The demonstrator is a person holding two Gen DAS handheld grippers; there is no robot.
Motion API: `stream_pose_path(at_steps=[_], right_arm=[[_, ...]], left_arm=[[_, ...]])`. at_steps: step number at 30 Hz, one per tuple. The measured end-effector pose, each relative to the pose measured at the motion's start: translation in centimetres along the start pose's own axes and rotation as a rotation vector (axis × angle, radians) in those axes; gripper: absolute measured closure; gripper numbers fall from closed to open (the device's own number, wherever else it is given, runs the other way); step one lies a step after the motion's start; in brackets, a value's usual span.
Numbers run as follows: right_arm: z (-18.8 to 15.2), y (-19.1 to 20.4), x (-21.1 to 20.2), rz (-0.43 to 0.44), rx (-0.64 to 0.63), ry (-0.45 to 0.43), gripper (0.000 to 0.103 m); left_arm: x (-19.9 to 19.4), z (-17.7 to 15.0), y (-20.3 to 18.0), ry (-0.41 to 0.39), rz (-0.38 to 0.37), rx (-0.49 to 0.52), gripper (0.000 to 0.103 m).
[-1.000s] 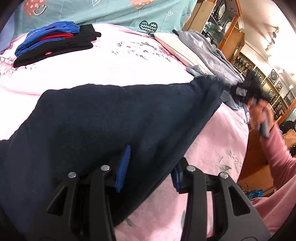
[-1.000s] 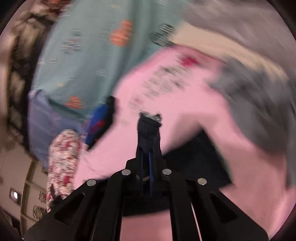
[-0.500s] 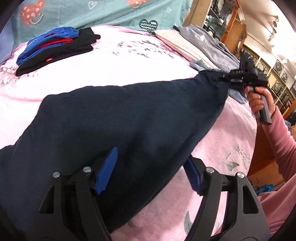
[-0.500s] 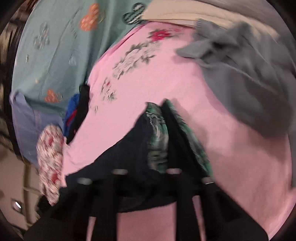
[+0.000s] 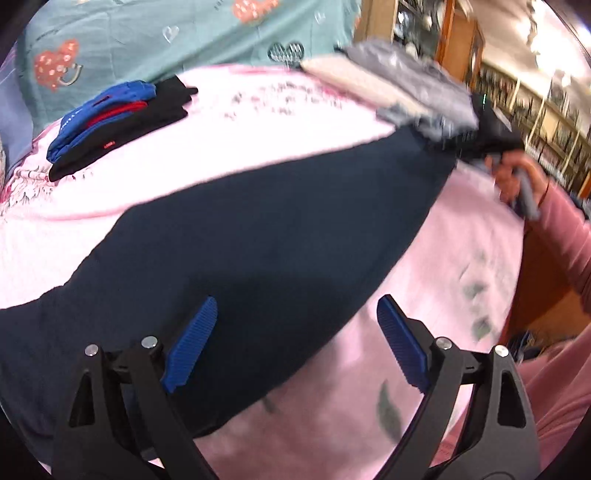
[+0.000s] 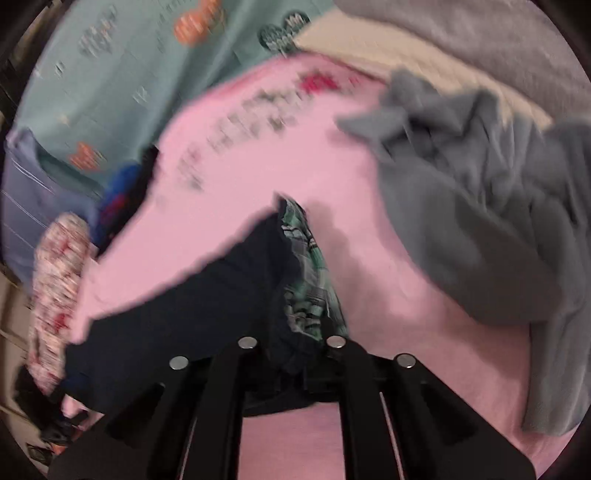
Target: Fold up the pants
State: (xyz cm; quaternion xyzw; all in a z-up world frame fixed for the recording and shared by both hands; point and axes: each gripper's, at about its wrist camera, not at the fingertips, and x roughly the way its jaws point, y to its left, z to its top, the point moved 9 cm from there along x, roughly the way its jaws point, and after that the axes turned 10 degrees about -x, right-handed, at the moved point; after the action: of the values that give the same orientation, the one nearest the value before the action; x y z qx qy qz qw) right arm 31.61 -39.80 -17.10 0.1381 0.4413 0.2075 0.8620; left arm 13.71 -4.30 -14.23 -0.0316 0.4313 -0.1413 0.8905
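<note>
On bed: your left gripper [image 5: 295,347] just let go of pants [image 5: 258,240].
Left fingers now spread; right gripper [image 6: 291,354] still pinching waistband. Regrip before folding.

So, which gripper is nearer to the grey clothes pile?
Right. The right gripper holds the navy pants just beside the grey pile; the left gripper hovers open, far across the pants.

Pink flowered bedsheet [image 5: 280,122] under a teal heart-print cloth [image 5: 192,33]; wooden display shelves [image 5: 546,110] to the right, lit from above.
</note>
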Motion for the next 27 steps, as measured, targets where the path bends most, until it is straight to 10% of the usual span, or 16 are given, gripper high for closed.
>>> stream_pose_path(at_steps=[3, 7, 10, 14, 16, 19, 23, 27], right_arm=[[1.0, -0.8, -1.7, -0.112, 0.011, -0.026, 0.058], [3.0, -1.0, -5.5, -0.188, 0.035, -0.120, 0.058], [4.3, 3.4, -6.7, -0.092, -0.054, -0.173, 0.058], [2.2, 8.4, -2.1, 0.040, -0.185, -0.053, 0.058], [-0.1, 6.2, 1.8, -0.141, -0.163, 0.111, 0.058], [0.4, 7.7, 1.4, -0.231, -0.131, 0.104, 0.058], [1.6, 16.4, 1.1, -0.072, -0.302, 0.020, 0.056], [0.5, 28.3, 4.3, 0.191, -0.519, 0.053, 0.053]], left_arm=[[-0.6, 0.0, 0.8, -0.001, 0.043, 0.034, 0.013], [-2.8, 1.3, 3.1, -0.069, 0.072, -0.021, 0.006], [-3.6, 2.1, 5.8, -0.097, 0.121, -0.081, 0.006], [-1.5, 0.2, 12.4, 0.027, 0.271, -0.285, 0.006], [-1.2, -0.7, 14.1, 0.039, 0.238, -0.364, 0.006], [-3.4, 0.1, 14.4, -0.004, 0.214, -0.384, 0.006], [-4.9, 1.7, 14.7, -0.066, 0.205, -0.390, 0.002], [-2.3, 0.1, 15.1, 0.045, 0.187, -0.408, 0.002]])
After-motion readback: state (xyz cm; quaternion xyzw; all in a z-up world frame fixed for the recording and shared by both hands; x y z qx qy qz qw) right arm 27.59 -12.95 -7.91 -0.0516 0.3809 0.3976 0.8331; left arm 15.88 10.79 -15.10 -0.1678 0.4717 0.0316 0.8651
